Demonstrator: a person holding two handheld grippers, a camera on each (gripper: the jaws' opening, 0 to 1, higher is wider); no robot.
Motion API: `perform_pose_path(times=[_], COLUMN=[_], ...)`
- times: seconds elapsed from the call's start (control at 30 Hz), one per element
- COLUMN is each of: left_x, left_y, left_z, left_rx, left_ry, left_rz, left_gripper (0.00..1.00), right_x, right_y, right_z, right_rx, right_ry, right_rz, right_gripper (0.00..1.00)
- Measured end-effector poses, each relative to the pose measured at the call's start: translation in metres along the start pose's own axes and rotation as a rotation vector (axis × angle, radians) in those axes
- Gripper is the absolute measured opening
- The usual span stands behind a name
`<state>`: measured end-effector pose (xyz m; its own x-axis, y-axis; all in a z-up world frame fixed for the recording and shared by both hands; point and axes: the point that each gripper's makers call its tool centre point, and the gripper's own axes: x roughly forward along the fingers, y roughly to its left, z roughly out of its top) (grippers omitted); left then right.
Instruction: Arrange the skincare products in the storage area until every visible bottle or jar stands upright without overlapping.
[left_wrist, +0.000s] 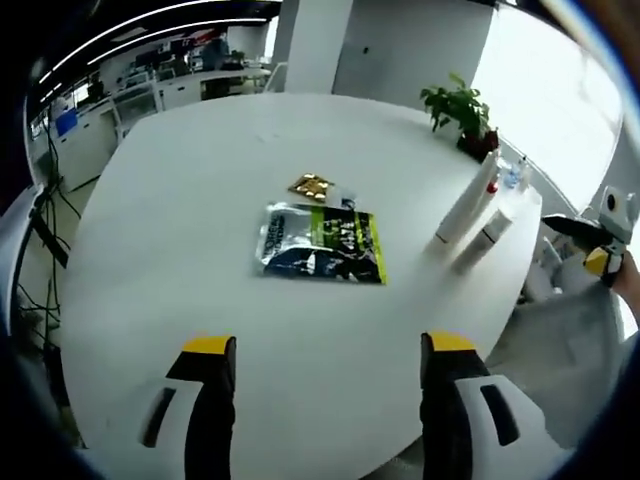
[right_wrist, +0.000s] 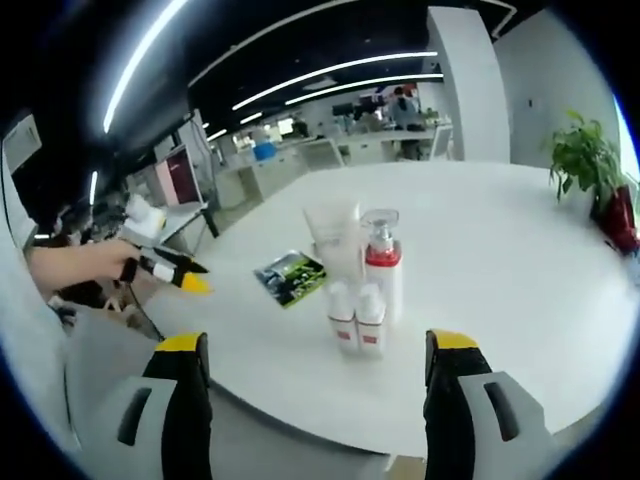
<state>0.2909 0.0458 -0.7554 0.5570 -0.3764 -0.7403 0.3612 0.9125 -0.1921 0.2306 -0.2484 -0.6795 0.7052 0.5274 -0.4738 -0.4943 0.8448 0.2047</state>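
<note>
Two hand-held grippers, left (left_wrist: 325, 350) and right (right_wrist: 315, 345), gape wide, empty; the right should approach the bottle cluster (right_wrist: 365, 290) on the surface (right_wrist: 500, 260) squarely, low

Both views are bright and fairly sharp at centre, with strong fisheye bending toward the edges. Daylight from the window (left_wrist: 560, 90) at 2 o'clock blows out to white. Ceiling light strips (right_wrist: 330, 70) glare at 12 o'clock. Shadows on the table (left_wrist: 200, 220) are soft.
</note>
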Motion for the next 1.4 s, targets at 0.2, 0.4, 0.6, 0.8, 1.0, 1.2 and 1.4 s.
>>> perform_pose_path(times=[0.2,0.4,0.6,0.8,1.0,1.2,1.4], left_x=[0.024,0.048,0.066,0.077,0.085,0.09,0.097], left_y=[-0.001,0.003,0.012,0.017,0.012,0.017,0.02], left_z=[0.013,0.02,0.03,0.038,0.035,0.032,0.034], left_rx=[-0.045,-0.062,-0.116,-0.092,-0.11,-0.131,-0.12], left_ry=[-0.004,0.014,0.001,-0.023,-0.03,-0.026,-0.03], left_rz=[0.003,-0.001,0.037,0.076,0.096,0.121,0.155], left_gripper=[0.7,0.7,0.7,0.69,0.68,0.67,0.66], right_x=[0.001,0.002,0.002,0.002,0.002,0.002,0.002], right_y=[-0.001,-0.001,-0.003,-0.004,-0.005,-0.008,-0.009], right_z=[-0.001,-0.002,-0.004,-0.006,-0.006,-0.007,-0.008], right_rx=[0.008,0.008,0.018,0.022,0.03,0.039,0.046], right_ry=[0.006,0.019,0.023,0.03,0.036,0.035,0.039], right_rz=[-0.003,-0.002,-0.01,-0.017,-0.026,-0.037,-0.045], right_gripper=[0.88,0.88,0.88,0.88,0.88,0.88,0.88])
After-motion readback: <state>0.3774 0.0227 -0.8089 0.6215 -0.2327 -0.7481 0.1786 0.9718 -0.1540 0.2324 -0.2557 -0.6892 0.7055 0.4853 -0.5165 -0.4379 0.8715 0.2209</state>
